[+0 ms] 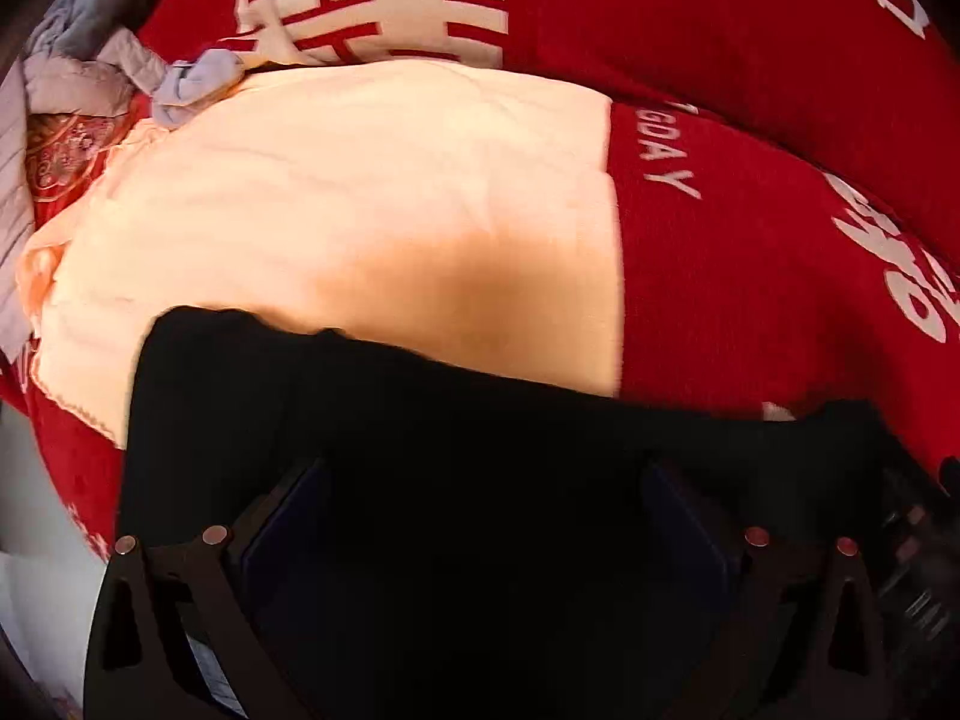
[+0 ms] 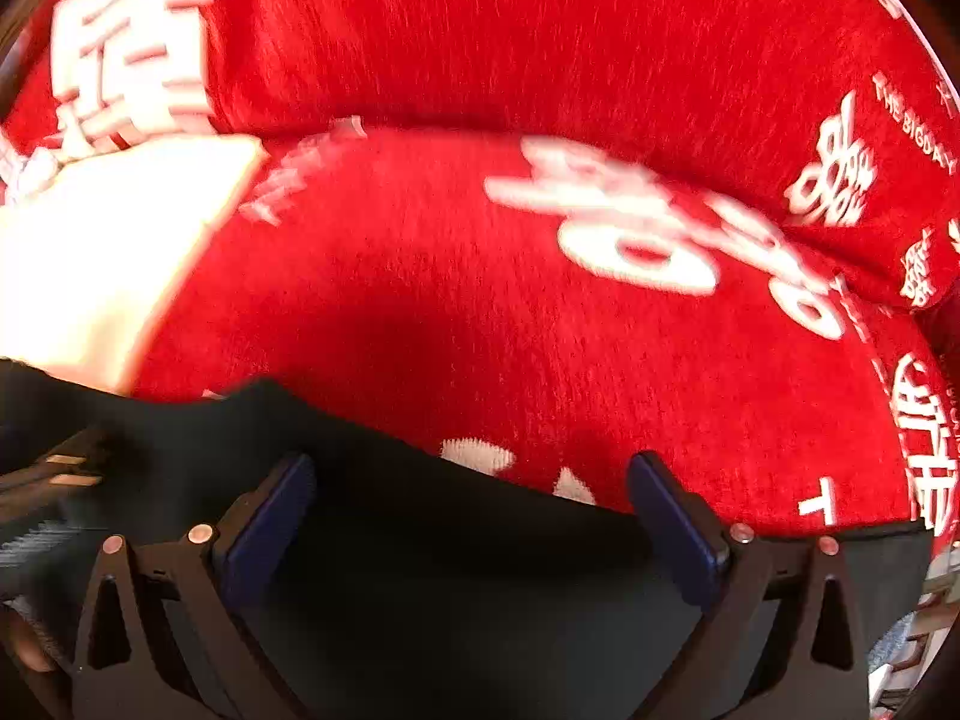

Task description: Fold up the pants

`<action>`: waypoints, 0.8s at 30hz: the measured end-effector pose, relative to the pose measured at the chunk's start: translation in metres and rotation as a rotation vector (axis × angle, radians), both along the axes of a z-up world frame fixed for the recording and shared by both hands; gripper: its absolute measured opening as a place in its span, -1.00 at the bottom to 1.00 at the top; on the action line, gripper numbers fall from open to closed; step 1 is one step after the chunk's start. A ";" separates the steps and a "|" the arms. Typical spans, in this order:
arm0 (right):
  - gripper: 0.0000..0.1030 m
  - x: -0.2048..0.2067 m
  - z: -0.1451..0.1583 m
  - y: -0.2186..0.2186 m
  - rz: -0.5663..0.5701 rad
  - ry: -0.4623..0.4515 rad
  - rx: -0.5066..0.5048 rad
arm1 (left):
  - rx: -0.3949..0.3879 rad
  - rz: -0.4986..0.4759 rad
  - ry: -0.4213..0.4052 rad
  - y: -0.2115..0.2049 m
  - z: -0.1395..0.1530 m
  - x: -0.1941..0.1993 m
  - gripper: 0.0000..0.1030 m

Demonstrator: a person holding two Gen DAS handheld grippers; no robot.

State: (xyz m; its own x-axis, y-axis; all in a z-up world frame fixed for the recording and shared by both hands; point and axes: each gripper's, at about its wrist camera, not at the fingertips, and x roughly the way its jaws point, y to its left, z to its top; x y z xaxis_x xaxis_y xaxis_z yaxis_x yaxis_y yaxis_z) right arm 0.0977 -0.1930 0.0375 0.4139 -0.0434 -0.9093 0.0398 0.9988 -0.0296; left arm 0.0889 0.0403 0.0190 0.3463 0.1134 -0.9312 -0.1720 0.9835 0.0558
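Red blanket with white lettering covers the surface, a cream cloth lying on it, black pants draped along its near edge beneath left gripper and right gripper, both spread wide, gripping nothing.

Place: I read this as a home living room | Evidence: red sofa cover with white lettering fills my frame, cream blanket centre, crumpled grey clothes upper left
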 end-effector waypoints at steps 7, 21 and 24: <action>0.99 -0.035 0.040 -0.007 -0.053 -0.095 -0.013 | 0.001 -0.024 -0.086 0.025 0.021 -0.028 1.00; 0.99 -0.054 0.006 0.025 0.186 0.029 0.052 | 0.057 0.006 -0.035 0.074 -0.004 -0.037 1.00; 0.99 -0.059 0.010 -0.042 0.057 0.031 0.044 | -0.010 0.030 -0.031 0.101 -0.010 -0.055 1.00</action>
State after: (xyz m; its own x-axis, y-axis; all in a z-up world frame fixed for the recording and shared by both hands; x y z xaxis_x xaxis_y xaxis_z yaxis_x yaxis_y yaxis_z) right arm 0.0389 -0.2348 0.0474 0.3860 0.0203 -0.9223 -0.0179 0.9997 0.0146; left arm 0.0343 0.1415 0.0090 0.3718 0.1146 -0.9212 -0.2032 0.9783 0.0397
